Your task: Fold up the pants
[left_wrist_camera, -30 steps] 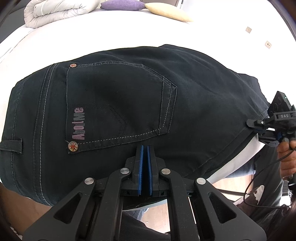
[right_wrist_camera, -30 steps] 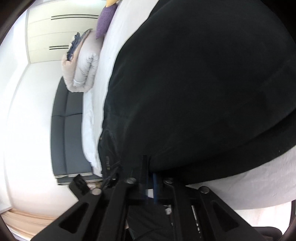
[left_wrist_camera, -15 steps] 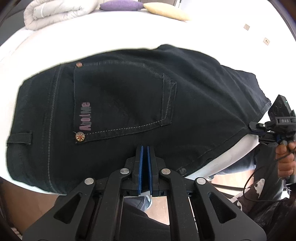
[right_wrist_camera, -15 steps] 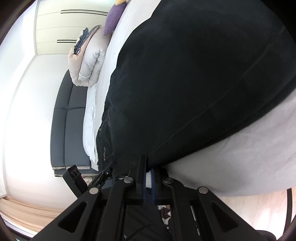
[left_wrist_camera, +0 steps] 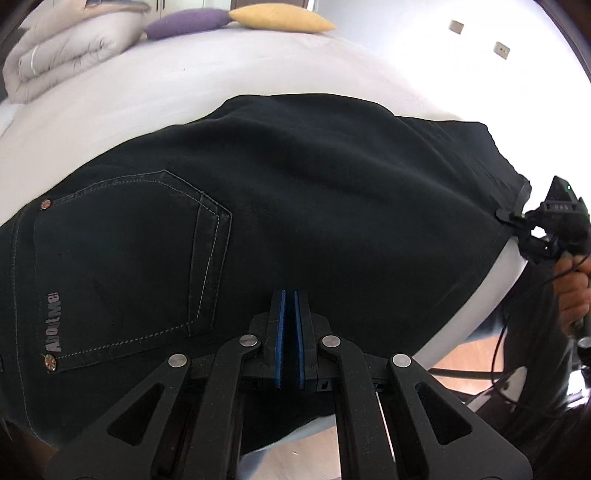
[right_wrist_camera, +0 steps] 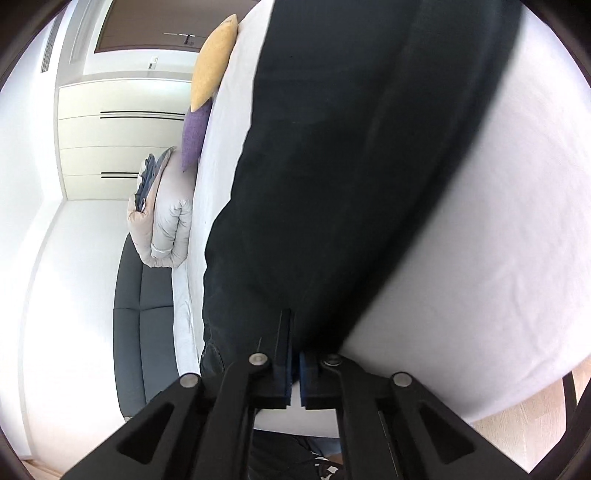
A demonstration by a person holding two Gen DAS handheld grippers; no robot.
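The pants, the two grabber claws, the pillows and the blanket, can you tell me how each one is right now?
Pants: dark, spread flat on the bed, back pocket facing up.
Left gripper: shut, pinching the pants' near edge.
Right gripper: shut on the pants' edge.
Bed: covered with a white sheet.
Purple pillow: lying at the far end.
Yellow pillow: lying beside the purple one.
Blanket: folded up.

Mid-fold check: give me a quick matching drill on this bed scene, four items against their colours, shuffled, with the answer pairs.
Items:
1. pants
2. left tongs' pads
3. pillow nearest the folded duvet
4. pillow beside it

Colours:
A. yellow
B. black
C. purple
D. blue

Pairs: 1-B, 2-D, 3-C, 4-A
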